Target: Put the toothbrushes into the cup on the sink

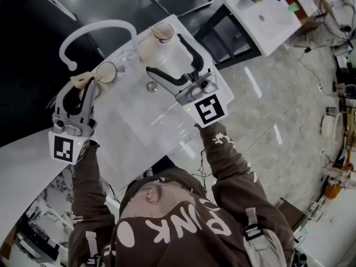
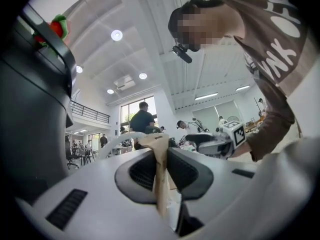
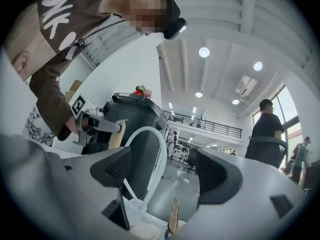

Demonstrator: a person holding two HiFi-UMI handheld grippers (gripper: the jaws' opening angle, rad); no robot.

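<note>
We stand in a big open hall with a polished grey floor, white ceiling and round ceiling lamps; other people work at far tables. Below us a white table carries the white rectangular sink (image 1: 167,113), with its thin white arched faucet (image 1: 97,29) at the back left.

The left tongs (image 1: 82,88) are clenched on a pale beige wooden toothbrush (image 1: 87,77). In the left gripper view the left tongs (image 2: 161,159) press their black ribbed pads tight against both sides of the flat handle (image 2: 160,194), which rises upright between them. This toothbrush is off the table, held over the sink's left rim, just beside a round clear glass (image 1: 105,72) that stands on that rim.

The right tongs (image 1: 164,53) are released, with the jaws spread wide and nothing gripped. They hang over the back of the sink, close to a clear cup (image 1: 163,32) on the back rim in which something brownish shows. In the right gripper view the right tongs (image 3: 167,169) frame the faucet (image 3: 156,149), well beyond them, and low between the jaws a second beige toothbrush (image 3: 174,216) stands upright, touched by neither pad. The same view shows the left tongs (image 3: 107,126) with their toothbrush (image 3: 118,130) off to the left.
</note>
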